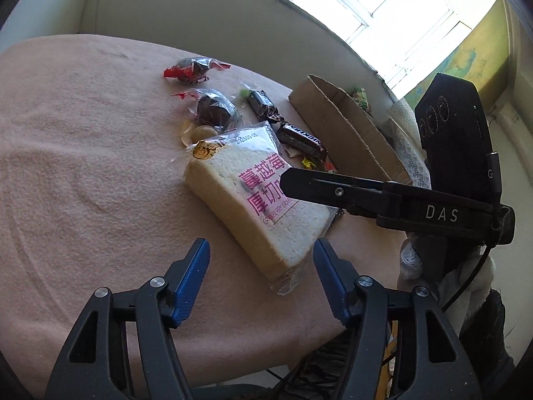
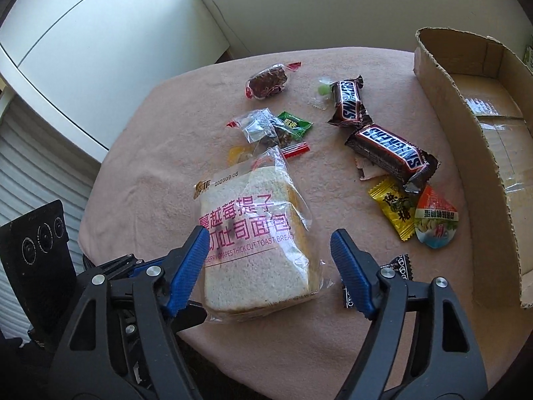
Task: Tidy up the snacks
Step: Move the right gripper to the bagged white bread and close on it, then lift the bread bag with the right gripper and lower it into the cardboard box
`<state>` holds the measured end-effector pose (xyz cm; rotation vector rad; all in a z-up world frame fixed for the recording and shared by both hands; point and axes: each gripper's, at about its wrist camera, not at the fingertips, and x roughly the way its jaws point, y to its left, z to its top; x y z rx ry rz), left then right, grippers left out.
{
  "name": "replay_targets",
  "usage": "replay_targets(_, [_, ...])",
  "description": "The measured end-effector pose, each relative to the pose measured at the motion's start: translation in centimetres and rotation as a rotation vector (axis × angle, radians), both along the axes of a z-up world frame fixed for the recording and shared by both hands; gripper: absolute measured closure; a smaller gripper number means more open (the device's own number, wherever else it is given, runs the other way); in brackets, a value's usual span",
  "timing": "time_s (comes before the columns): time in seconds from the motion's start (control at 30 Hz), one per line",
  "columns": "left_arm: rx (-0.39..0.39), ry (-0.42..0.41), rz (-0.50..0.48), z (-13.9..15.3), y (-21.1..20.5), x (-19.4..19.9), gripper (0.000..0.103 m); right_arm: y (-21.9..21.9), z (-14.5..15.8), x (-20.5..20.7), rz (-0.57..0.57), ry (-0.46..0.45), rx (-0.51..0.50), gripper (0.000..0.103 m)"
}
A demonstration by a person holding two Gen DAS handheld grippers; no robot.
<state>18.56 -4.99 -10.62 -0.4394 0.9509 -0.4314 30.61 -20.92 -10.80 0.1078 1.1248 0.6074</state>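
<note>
A bagged slice of toast bread [image 1: 253, 196] [image 2: 253, 233] lies on the pink cloth table [image 1: 83, 166] [image 2: 333, 333]. My left gripper [image 1: 261, 250] is open, just short of the bread's near corner. My right gripper [image 2: 269, 236] is open above the bread, its fingers on either side of the near end; in the left wrist view it [image 1: 286, 183] reaches in from the right over the bread. Two Snickers bars [image 2: 348, 103] [image 2: 389, 153], dark wrapped cakes [image 2: 266, 81] [image 1: 216, 110] and small candies [image 2: 396, 210] lie beyond. An open cardboard box [image 2: 466, 140] [image 1: 339, 123] stands at the right.
A white cabinet [image 2: 83, 50] stands beyond the table's left side. A bright window [image 1: 399, 10] and a grey wall are behind the table. The table's near edge runs just below my grippers. A small black packet [image 2: 399, 263] lies by my right finger.
</note>
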Motion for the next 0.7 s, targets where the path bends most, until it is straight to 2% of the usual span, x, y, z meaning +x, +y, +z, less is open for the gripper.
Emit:
replay_targets(0.1, [-0.009, 0.013, -0.005, -0.4, -0.3, 0.4, 0.044, 0.5, -0.9, 0.2, 0.024, 0.02, -0.018, 0.025])
replay_targets(0.3, [-0.012, 0.015, -0.017, -0.7, -0.5, 1.0, 0.048, 0.3, -1.6, 0.9, 0.03, 0.06, 0.02, 0.027])
replay_targets(0.43, [0.02, -0.006, -0.02, -0.5, -1.0, 1.4, 0.048, 0.5, -1.5, 0.8, 0.046, 0.068, 0.026, 0.036])
replay_targets(0.7, [0.065, -0.033, -0.012, -0.2, -1.6, 2.0, 0.048, 0.7, -1.1, 0.2, 0.05, 0.058, 0.023, 0.041])
